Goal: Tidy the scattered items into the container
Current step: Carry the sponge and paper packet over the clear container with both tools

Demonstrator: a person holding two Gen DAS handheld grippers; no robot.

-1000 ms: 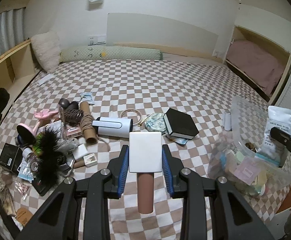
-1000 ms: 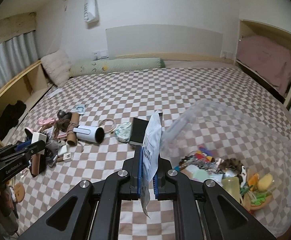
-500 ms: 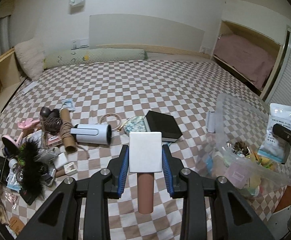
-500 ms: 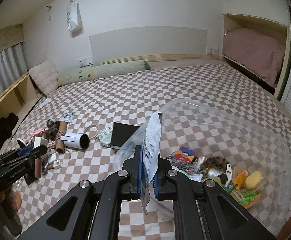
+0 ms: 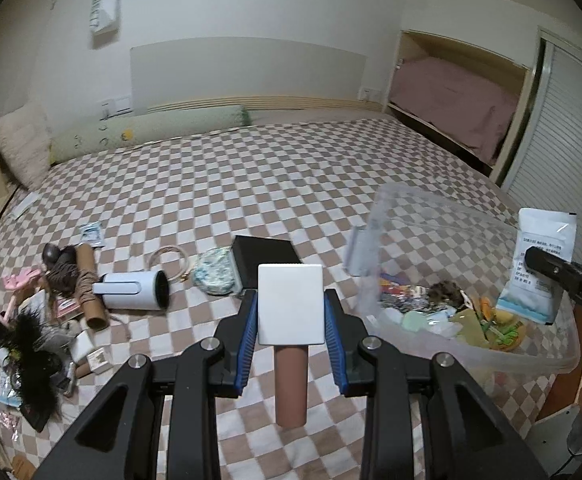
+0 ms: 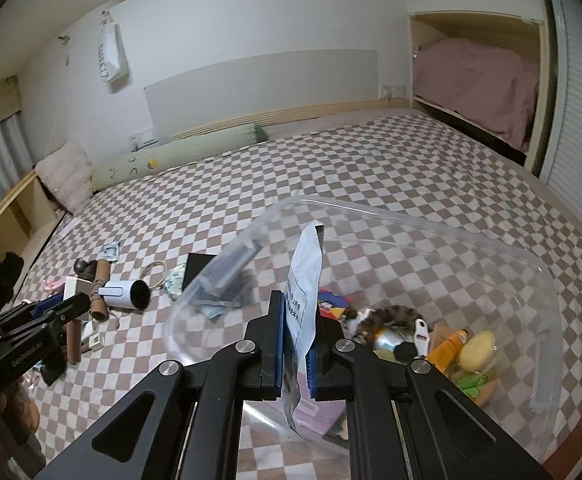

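My left gripper [image 5: 291,310] is shut on a white-headed brush with a brown handle [image 5: 290,308], held above the checked bed left of the clear plastic container [image 5: 471,216]. My right gripper [image 6: 297,320] is shut on a thin white sachet [image 6: 306,276] that stands upright over the container's near rim [image 6: 431,224]. The left wrist view shows that sachet [image 5: 541,264] hanging above the container's right side. Several small items lie inside the container. Scattered items remain at the left: a white cylinder [image 5: 137,290], a black box [image 5: 265,266], a cardboard tube [image 5: 87,288], a black feather [image 5: 35,364].
A green bolster [image 5: 151,134] and a fluffy cushion [image 5: 21,148] lie at the bed's head. A pink-bedded alcove [image 5: 455,100] and a slatted door [image 5: 563,140] stand at the right. The far half of the checked bedspread [image 5: 271,168] carries nothing.
Both grippers have swung right across the bed, each keeping its grip. The container has come nearer in both views, and the sachet now hangs over its opening.
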